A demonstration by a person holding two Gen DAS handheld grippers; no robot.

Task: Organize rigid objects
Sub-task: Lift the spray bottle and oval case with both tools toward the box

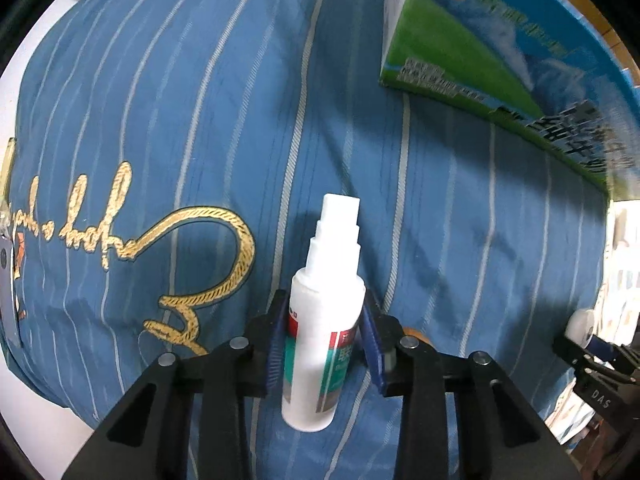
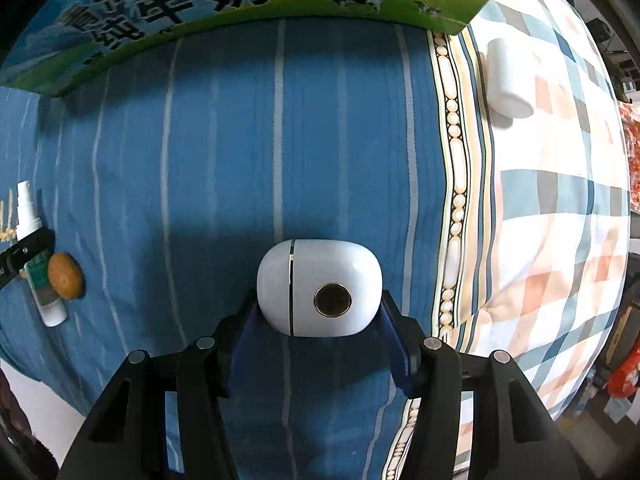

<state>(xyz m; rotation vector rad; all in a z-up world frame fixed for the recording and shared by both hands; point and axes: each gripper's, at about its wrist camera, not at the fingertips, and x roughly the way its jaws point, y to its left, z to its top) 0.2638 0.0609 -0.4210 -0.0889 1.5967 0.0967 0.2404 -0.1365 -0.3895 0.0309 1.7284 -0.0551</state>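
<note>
Blue striped cloth [image 1: 200,100] with gold script embroidery covers the surface, and a green-and-blue milk carton box [image 1: 500,48] sits on it at the upper right of the left view, while a checked quilt [image 2: 560,200] with a white jar [image 2: 506,78] fills the right side of the right view. At lower centre of the left view, the left gripper [image 1: 325,344] pinches a white spray bottle [image 1: 320,320] by its body, nozzle pointing up the frame. At lower centre of the right view, the right gripper [image 2: 319,312] clamps a white rounded case [image 2: 318,288] over the cloth, and a small brown oval object [image 2: 65,276] lies at mid left just beside the bottle.
</note>
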